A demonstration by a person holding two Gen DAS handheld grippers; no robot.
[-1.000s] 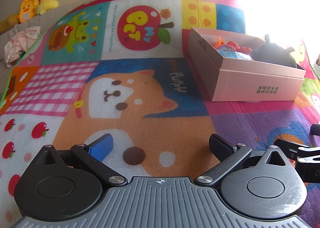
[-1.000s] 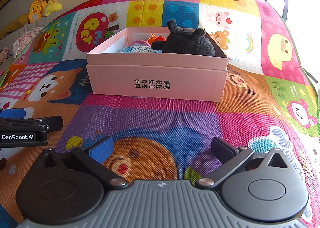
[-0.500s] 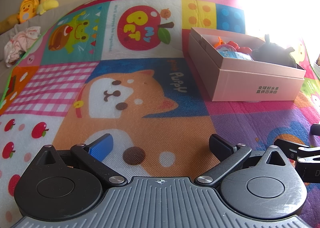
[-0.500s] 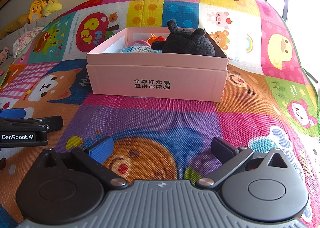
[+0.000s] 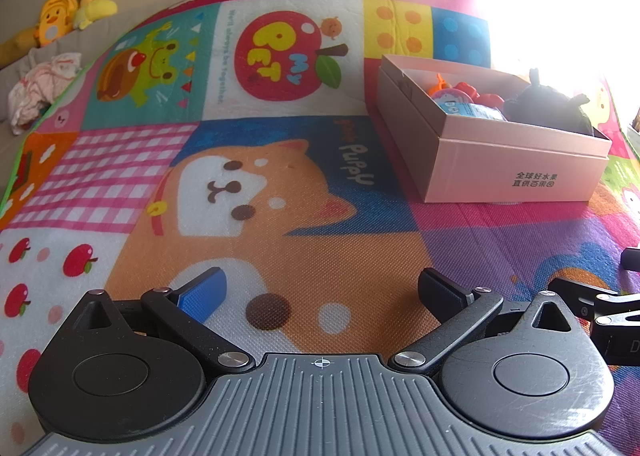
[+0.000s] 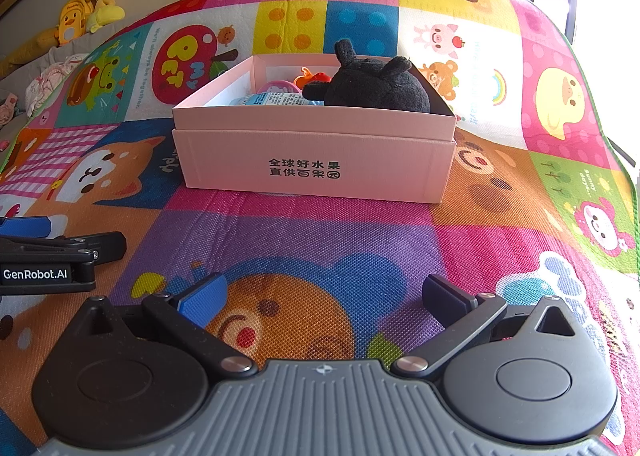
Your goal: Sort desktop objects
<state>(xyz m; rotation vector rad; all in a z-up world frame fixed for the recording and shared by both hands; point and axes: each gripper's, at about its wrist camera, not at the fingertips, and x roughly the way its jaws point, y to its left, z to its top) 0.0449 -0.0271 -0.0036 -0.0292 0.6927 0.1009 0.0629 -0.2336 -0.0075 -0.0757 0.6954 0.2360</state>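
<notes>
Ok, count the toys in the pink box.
4 visible in the pink box: black plush right, orange-red toy at the back, pink round toy and blue packet centre. More may be hidden.

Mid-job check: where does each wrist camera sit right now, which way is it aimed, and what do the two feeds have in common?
Left wrist: low over the play mat, aimed forward along the open left tool; pink box ahead to the right; right tool's tip at the right edge.
Right wrist: low over the mat, squarely facing the pink box and black plush toy; open right tool in the foreground, left tool at the left edge.
Shared: box, plush, mat.
</notes>
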